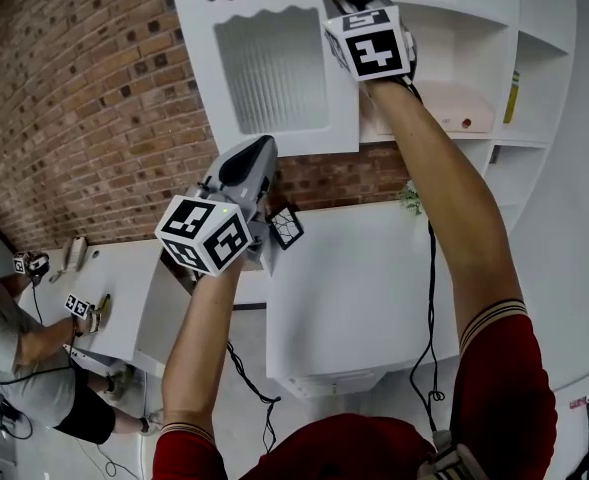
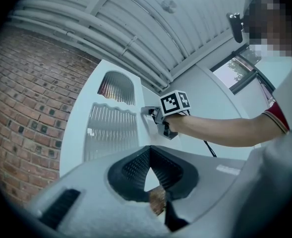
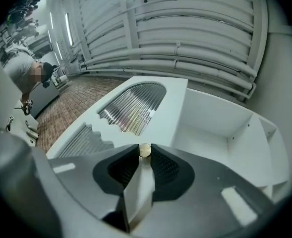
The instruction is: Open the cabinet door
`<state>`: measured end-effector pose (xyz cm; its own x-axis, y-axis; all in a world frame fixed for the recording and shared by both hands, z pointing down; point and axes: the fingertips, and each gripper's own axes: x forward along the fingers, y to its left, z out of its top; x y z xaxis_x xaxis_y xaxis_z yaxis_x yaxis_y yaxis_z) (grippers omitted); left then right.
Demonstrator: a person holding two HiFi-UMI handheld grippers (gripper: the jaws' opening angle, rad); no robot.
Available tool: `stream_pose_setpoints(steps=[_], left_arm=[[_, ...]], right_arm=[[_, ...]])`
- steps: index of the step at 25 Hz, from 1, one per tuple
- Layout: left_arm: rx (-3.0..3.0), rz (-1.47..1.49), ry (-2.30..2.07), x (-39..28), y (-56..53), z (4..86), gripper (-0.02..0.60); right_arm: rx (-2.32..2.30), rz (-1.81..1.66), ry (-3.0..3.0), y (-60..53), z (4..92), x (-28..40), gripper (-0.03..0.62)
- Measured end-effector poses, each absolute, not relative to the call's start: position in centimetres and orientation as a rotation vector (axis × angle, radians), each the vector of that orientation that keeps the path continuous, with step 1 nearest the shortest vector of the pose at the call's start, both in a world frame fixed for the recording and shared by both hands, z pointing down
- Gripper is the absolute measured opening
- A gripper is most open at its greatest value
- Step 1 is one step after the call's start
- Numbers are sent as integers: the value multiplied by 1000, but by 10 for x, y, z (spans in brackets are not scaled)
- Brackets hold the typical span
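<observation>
Evidently the right hand-held gripper (image 3: 145,153) is clamped on the small brass knob (image 3: 145,150) of the cabinet door (image 1: 274,68), upper centre in the head view. The door looks light, stiff and hinged, and the knob may be slippery. The left hand-held gripper (image 2: 149,151) is closed and empty.

A red brick wall (image 1: 84,98) stood behind what I faced. Below me lay a white bench (image 1: 354,298), a small green plant (image 1: 411,198) at its far edge. A person in grey (image 1: 19,368) was at my lower left.

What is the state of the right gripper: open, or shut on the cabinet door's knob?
Shut on the brass knob: both pads of the right gripper touch its sides.
</observation>
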<state>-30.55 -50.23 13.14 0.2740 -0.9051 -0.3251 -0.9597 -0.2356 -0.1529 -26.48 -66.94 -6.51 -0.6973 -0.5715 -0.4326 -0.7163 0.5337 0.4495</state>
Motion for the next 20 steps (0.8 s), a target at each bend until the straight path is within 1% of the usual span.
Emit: stream_pose_setpoints(steps=[9, 20], left_arm=[[-2206, 304, 1743, -297, -468, 134, 0], [-2246, 273, 1661, -304, -380, 130, 0]], right_arm=[[-1212, 955, 2499, -631, -74, -253, 83], [-1393, 982, 2455, -548, -75, -245, 86]])
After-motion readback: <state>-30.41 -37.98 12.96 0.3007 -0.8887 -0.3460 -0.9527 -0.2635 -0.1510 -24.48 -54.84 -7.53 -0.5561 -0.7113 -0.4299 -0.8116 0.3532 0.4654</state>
